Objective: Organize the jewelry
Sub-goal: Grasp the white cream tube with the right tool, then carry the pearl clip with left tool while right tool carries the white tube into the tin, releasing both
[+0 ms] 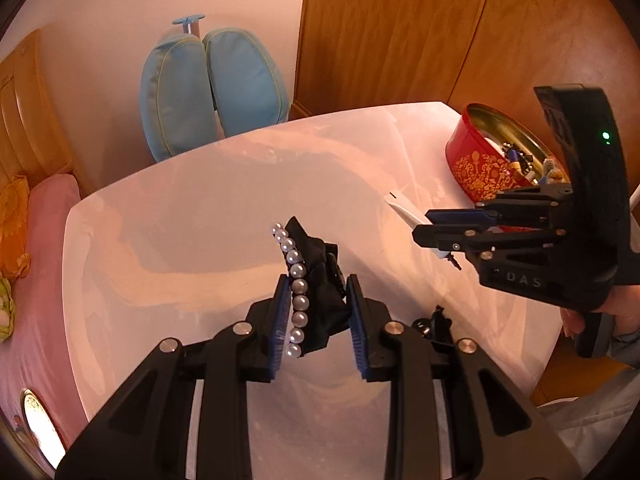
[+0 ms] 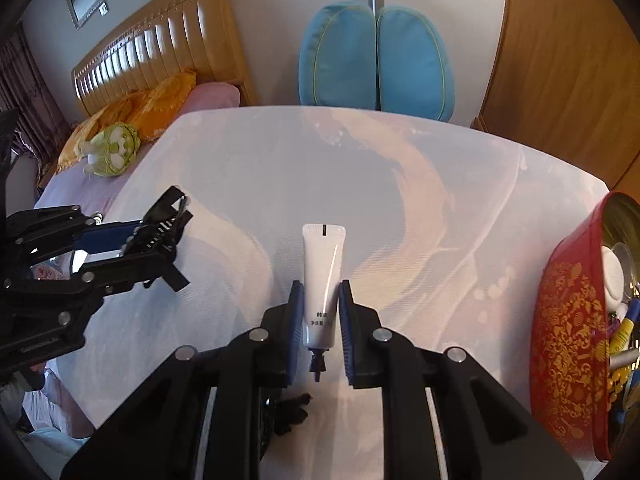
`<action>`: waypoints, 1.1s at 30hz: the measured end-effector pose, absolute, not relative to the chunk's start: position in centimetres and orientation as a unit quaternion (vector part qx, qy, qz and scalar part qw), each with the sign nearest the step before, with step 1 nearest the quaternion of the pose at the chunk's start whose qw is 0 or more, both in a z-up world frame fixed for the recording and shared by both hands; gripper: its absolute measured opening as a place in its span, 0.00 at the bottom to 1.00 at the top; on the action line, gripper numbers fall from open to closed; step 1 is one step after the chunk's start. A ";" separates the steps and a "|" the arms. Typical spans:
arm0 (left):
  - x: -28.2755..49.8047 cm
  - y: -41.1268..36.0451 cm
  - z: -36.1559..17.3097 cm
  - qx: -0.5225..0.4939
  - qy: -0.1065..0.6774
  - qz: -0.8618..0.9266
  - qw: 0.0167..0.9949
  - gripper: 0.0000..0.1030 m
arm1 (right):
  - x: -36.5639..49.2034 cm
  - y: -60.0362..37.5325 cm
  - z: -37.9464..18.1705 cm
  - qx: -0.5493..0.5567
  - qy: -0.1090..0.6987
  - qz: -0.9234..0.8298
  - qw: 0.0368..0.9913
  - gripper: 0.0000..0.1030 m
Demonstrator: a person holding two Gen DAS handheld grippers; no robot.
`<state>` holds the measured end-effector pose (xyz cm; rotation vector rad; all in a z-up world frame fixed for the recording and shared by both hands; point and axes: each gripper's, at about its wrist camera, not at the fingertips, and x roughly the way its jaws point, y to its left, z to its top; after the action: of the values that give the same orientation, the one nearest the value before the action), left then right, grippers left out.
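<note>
My left gripper (image 1: pixel 318 286) is shut on a black bow hair clip edged with a row of pearls (image 1: pixel 298 280) and holds it above the white table (image 1: pixel 200 220). It also shows in the right wrist view (image 2: pixel 160 236). My right gripper (image 2: pixel 320 292) is shut on a small white tube (image 2: pixel 322 272), black nozzle pointing back toward the camera. It also shows in the left wrist view (image 1: pixel 424 226), to the right of the clip. A red tin with a gold pattern (image 1: pixel 484 164) stands open at the table's right edge, with several small items inside; it shows in the right wrist view too (image 2: pixel 568 332).
A small black hair accessory (image 1: pixel 434 322) lies on the table under the grippers, also in the right wrist view (image 2: pixel 290 412). A blue chair back (image 2: pixel 376 64) stands behind the table. A bed with a pink cover (image 1: pixel 36 280) is to the left, wooden wardrobe doors (image 1: pixel 400 32) behind right.
</note>
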<state>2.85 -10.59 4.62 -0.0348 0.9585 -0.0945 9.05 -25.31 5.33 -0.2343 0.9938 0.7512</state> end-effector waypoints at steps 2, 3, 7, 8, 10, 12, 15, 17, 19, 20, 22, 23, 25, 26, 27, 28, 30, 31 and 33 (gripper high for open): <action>3.2 -12.3 5.8 -0.006 0.452 -0.053 0.890 0.28 | 8.4 -28.0 7.0 -0.094 0.449 0.357 0.814 0.18; 3.5 -13.5 6.4 0.000 0.447 -0.057 0.893 0.28 | 8.0 -29.1 7.6 -0.088 0.442 0.359 0.818 0.18; 4.5 -17.9 8.6 0.020 0.426 -0.072 0.902 0.28 | 6.5 -35.7 10.4 -0.065 0.403 0.352 0.842 0.18; 4.9 -19.2 9.3 0.022 0.420 -0.076 0.904 0.28 | 6.2 -37.4 11.0 -0.059 0.393 0.345 0.851 0.18; 5.4 -21.4 10.3 0.021 0.409 -0.084 0.908 0.28 | 6.1 -41.8 11.8 -0.044 0.377 0.319 0.869 0.18; 6.2 -24.0 11.2 0.021 0.399 -0.096 0.912 0.28 | 6.5 -46.0 12.0 -0.024 0.373 0.284 0.883 0.18; 7.7 -27.6 11.8 0.027 0.396 -0.120 0.910 0.28 | 7.6 -51.1 11.4 0.017 0.381 0.232 0.895 0.18; 9.3 -30.1 11.9 0.036 0.401 -0.142 0.904 0.28 | 8.2 -53.3 11.0 0.046 0.389 0.206 0.897 0.18; 11.1 -32.2 11.7 0.051 0.405 -0.164 0.898 0.28 | 8.7 -54.5 10.7 0.060 0.388 0.190 0.900 0.18; 12.3 -33.4 11.5 0.062 0.407 -0.177 0.894 0.28 | 8.8 -54.8 10.6 0.064 0.387 0.185 0.901 0.18; 14.5 -35.2 10.8 0.078 0.410 -0.202 0.886 0.28 | 9.4 -55.2 10.3 0.070 0.390 0.174 0.902 0.18; 15.9 -36.2 10.2 0.086 0.416 -0.214 0.880 0.28 | 9.7 -55.3 10.1 0.074 0.395 0.168 0.900 0.18; 18.3 -37.5 9.1 0.095 0.426 -0.228 0.871 0.28 | 10.1 -55.8 9.8 0.074 0.403 0.169 0.896 0.18; 19.8 -38.2 8.4 0.103 0.428 -0.235 0.867 0.28 | 10.3 -55.8 9.7 0.067 0.405 0.169 0.896 0.18; 20.9 -38.8 7.7 0.110 0.431 -0.238 0.863 0.28 | 10.4 -55.7 9.7 0.062 0.407 0.165 0.896 0.18; 22.1 -39.4 6.9 0.117 0.436 -0.240 0.859 0.28 | 10.8 -55.8 9.6 0.063 0.408 0.160 0.897 0.18; 25.0 -40.5 4.7 0.129 0.457 -0.239 0.847 0.28 | 11.7 -56.2 9.3 0.078 0.409 0.154 0.896 0.18; 26.1 -40.8 4.0 0.135 0.465 -0.235 0.843 0.28 | 12.1 -56.1 9.1 0.083 0.411 0.153 0.895 0.18; 27.8 -41.2 2.3 0.146 0.481 -0.228 0.834 0.28 | 12.8 -55.8 8.5 0.082 0.419 0.155 0.891 0.18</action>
<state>27.80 -41.16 2.30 0.3095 1.0180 -0.4831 12.81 -55.80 8.50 0.1696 0.8703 0.3218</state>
